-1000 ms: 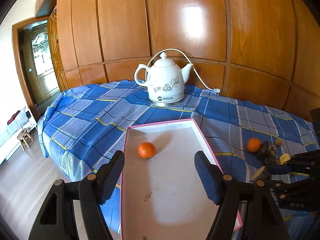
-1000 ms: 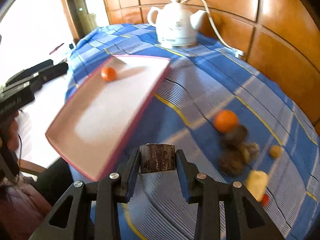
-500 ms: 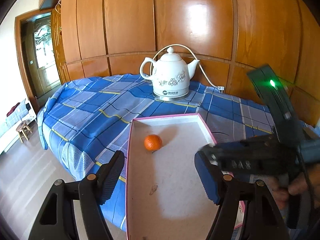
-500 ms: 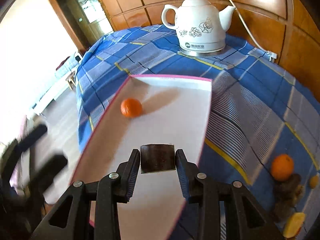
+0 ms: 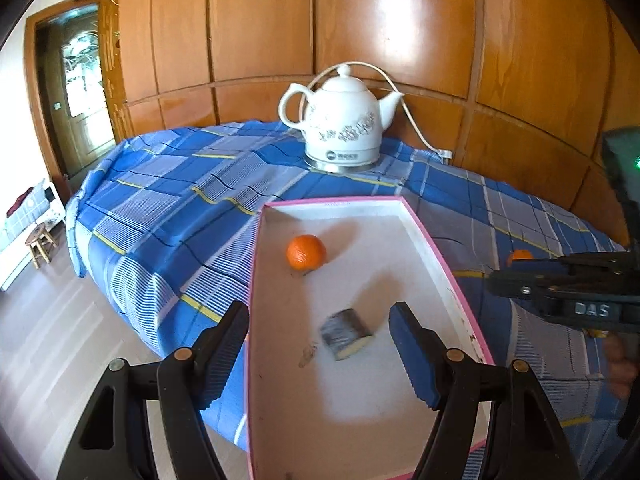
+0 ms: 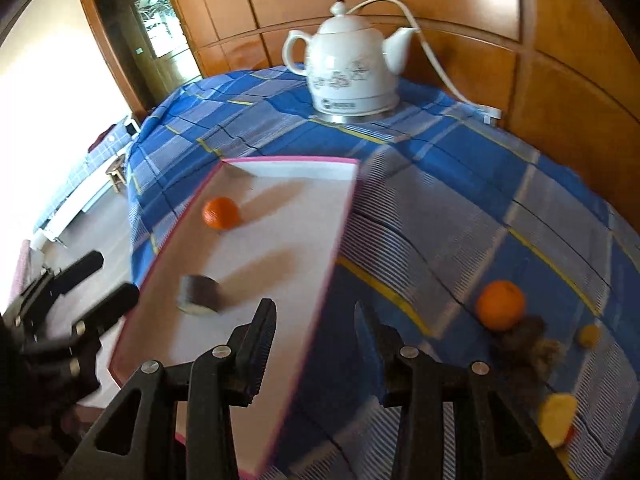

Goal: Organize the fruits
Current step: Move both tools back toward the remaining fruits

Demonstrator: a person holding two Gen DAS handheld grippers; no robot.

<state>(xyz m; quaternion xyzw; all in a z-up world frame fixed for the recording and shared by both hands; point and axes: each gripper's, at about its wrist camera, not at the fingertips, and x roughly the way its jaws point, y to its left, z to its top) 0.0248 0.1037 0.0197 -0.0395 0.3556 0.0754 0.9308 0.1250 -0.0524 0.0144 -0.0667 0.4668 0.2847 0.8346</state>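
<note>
The dark fruit chunk (image 6: 199, 294), clamped in the right gripper (image 6: 316, 334) a second ago, now lies in the pink-rimmed tray (image 5: 434, 246).
It rests near the tray's middle, apart from the orange (image 5: 306, 252) farther in. The right gripper's jaws are opening with nothing between them; the left gripper (image 5: 320, 344) stands wide apart over the tray, empty. Another orange (image 6: 500, 305) and mixed fruit pieces (image 6: 528, 340) sit on the blue checked cloth (image 6: 460, 208), near the white kettle (image 5: 342, 130).

Only legible text I can see: raised letters "DAS" on the body of my right gripper (image 5: 496, 280), seen from the left wrist cam. Kettle (image 5: 344, 128) has a small round logo w/ printed line near its base, too blurred to read in either view.
</note>
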